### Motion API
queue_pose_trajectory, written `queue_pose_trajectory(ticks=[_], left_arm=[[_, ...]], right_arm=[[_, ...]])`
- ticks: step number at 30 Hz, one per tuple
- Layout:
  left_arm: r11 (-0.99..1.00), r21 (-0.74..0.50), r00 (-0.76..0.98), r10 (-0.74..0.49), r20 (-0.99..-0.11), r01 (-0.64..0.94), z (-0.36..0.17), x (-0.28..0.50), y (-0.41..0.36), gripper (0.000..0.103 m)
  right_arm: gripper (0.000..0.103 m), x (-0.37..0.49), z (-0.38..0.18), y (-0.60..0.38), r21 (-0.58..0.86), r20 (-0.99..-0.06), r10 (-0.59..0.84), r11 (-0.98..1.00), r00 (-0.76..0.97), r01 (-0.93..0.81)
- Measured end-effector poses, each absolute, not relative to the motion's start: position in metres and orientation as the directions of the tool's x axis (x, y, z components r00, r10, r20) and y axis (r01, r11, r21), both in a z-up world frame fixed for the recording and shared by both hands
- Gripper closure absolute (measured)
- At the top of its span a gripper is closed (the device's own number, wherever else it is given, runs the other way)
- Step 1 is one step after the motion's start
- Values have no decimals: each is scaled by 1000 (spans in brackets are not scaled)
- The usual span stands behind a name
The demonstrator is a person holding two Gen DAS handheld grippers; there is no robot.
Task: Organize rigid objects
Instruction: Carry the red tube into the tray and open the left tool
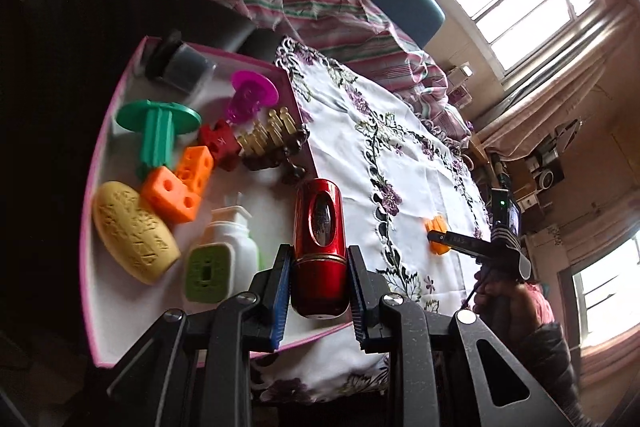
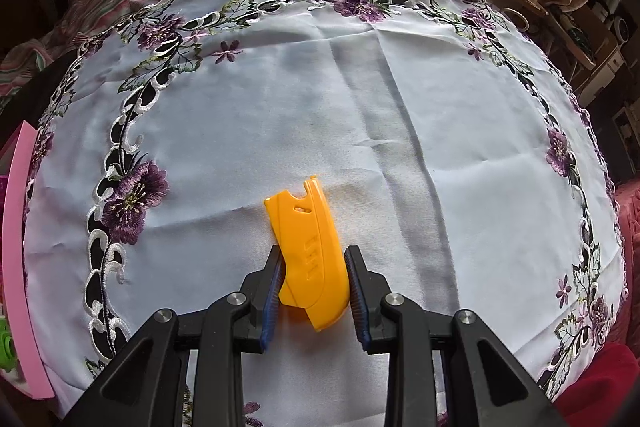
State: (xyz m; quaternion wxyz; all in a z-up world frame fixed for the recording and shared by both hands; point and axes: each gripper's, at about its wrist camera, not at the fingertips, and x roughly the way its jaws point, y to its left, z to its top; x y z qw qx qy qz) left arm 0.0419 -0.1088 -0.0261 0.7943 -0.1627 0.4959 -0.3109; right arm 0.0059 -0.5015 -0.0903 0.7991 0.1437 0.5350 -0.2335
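Left tongs (image 1: 319, 283) are clamped on a shiny red metal canister (image 1: 319, 247), hanging over the 3 o'clock edge of the pink-rimmed white tray (image 1: 96, 163) full of plastic toys. Right tongs (image 2: 312, 281) sit narrow around a flat yellow-orange plastic piece (image 2: 308, 247) lying on the bench's white flower-embroidered cloth (image 2: 360, 107), both blue pads (image 2: 273, 291) touching its sides.

Glossy red metallic canister (image 1: 319, 247), embroidered cloth (image 2: 360, 115)
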Motion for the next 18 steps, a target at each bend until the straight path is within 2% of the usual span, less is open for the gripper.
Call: queue_pose_trajectory(ticks=[8,18], left_arm=[[717,-650,271,-697,-664,251,-32,68,-122,77],[798,-526,268,-597,-756,293,-49,62,-148,77]], right_arm=[[74,6,-90,-501,-28,-922,-223,854,318,519],[74,6,-90,-500,-19,-922,-214,858,323,514]])
